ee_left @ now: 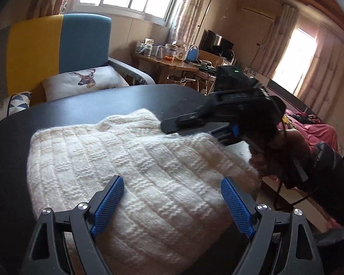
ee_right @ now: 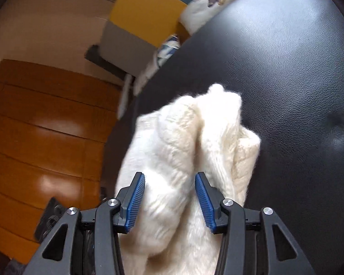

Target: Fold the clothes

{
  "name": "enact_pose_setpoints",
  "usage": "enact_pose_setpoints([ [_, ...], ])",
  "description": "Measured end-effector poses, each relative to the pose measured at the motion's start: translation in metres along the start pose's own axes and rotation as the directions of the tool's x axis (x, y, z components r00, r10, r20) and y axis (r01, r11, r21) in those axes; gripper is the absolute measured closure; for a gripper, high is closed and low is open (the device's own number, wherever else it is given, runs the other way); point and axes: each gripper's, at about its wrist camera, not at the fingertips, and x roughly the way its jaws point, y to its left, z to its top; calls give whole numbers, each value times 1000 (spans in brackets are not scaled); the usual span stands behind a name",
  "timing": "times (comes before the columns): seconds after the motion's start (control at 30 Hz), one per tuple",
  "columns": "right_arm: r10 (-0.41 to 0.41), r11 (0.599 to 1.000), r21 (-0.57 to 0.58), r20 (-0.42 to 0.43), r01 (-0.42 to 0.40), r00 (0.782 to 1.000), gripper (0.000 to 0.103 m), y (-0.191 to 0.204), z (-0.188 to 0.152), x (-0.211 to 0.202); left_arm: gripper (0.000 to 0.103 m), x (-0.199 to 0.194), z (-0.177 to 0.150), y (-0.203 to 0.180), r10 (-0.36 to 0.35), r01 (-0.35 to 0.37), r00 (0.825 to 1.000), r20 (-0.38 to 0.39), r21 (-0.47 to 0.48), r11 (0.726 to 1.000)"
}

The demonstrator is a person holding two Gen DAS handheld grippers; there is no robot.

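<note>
Mid-fold: the right gripper (ee_right: 169, 200), fingers half spread, straddles the bunched edge of the cream fluffy knitted sweater (ee_left: 130, 171) on the black leather table (ee_left: 126, 96); the left gripper (ee_left: 172, 202) hovers above the sweater, fingers wide, gripping nothing. Next, I judge, flattening that edge.

left tongs (ee_left: 172, 197): spread wide | right tongs (ee_right: 170, 200): parted, tilted down

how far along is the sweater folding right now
Mostly done, it seems: the white sweater lies as a compact bundle on the black table.

In hand: the right hand-held gripper has a thick fold between its pads; whether it is pressing is unclear. The left hand-held gripper hangs open above the sweater, holding nothing.

Left: releasing that fold and perhaps tidying the bulging far end.
</note>
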Motion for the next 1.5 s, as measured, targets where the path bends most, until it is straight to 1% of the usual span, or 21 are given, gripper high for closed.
enact_pose_setpoints([
  [0.07, -12, 999, -30, -6, 12, 1000, 56, 6, 4, -1, 15, 1, -1, -4, -27, 27, 1000, 10, 12, 1000],
  [0.17, -116, 974, -192, 13, 116, 993, 70, 26, 1, -1, 15, 7, -4, -11, -94, 95, 995, -22, 54, 994],
  [0.2, -147, 956, -251, 29, 150, 989, 79, 37, 1, -3, 15, 12, -6, -15, -124, 128, 991, -59, 77, 989],
  [0.23, -170, 933, -314, 54, 178, 984, 82, 50, 0, -7, 15, 16, -10, -20, -139, 149, 986, -96, 106, 983],
  [0.3, -209, 860, -448, 126, 244, 970, 85, 80, -5, -20, 15, 21, -14, -29, -155, 178, 977, -147, 161, 971],
  [0.33, -285, 794, -510, 166, 329, 944, 87, 91, -11, -21, 15, 23, -16, -33, -163, 194, 972, -171, 186, 963],
  [0.37, -387, 718, -551, 192, 426, 902, 87, 91, -15, -15, 15, 26, -18, -35, -172, 210, 966, -192, 197, 958],
  [0.4, -441, 686, -560, 188, 465, 878, 87, 82, -15, -7, 14, 29, -19, -36, -183, 225, 960, -211, 197, 954],
  [0.5, -459, 716, -530, 133, 455, 878, 87, 47, -8, 17, 11, 39, -23, -36, -203, 255, 947, -247, 202, 946],
  [0.57, -435, 744, -501, 138, 441, 890, 88, 34, -8, 18, 11, 40, -20, -35, -229, 277, 940, -254, 175, 945],
  [0.67, -400, 765, -481, 167, 429, 901, 88, 28, -10, 21, 11, 27, -9, -14, -361, 366, 909, -210, -12, 930],
  [0.77, -385, 775, -469, 182, 424, 905, 85, 31, -8, 26, 11, 9, 6, 25, -458, 433, 887, -57, -243, 868],
  [0.87, -355, 780, -482, 187, 400, 916, 81, 43, -4, 14, 12, 8, 10, 40, -407, 381, 913, -28, -299, 875],
  [0.93, -330, 761, -522, 200, 385, 923, 81, 61, -6, 2, 13, 8, 11, 45, -377, 350, 926, -26, -317, 882],
  [1.1, -244, 687, -670, 151, 280, 958, 81, 114, -26, -17, 12, 5, 9, 43, -384, 356, 923, -21, -337, 872],
  [1.23, -259, 629, -751, 41, 201, 965, 81, 134, -56, -1, 12, -7, 7, 50, -373, 349, 928, -1, -347, 871],
  [1.33, -337, 602, -775, -28, 192, 941, 81, 128, -81, 19, 12, -18, 3, 58, -325, 308, 946, 5, -332, 892],
  [1.37, -390, 589, -778, -36, 219, 920, 81, 119, -92, 25, 10, -21, 0, 63, -294, 277, 956, -2, -329, 903],
  [1.43, -539, 521, -793, -17, 317, 842, 82, 95, -116, 40, 10, -21, -15, 73, -240, 210, 970, -47, -340, 917],
  [1.47, -557, 515, -784, 1, 346, 831, 82, 85, -125, 41, 10, -18, -24, 77, -243, 205, 968, -67, -355, 912],
  [1.5, -518, 545, -760, 27, 354, 855, 81, 76, -131, 35, 10, -12, -32, 80, -253, 206, 964, -84, -367, 907],
])
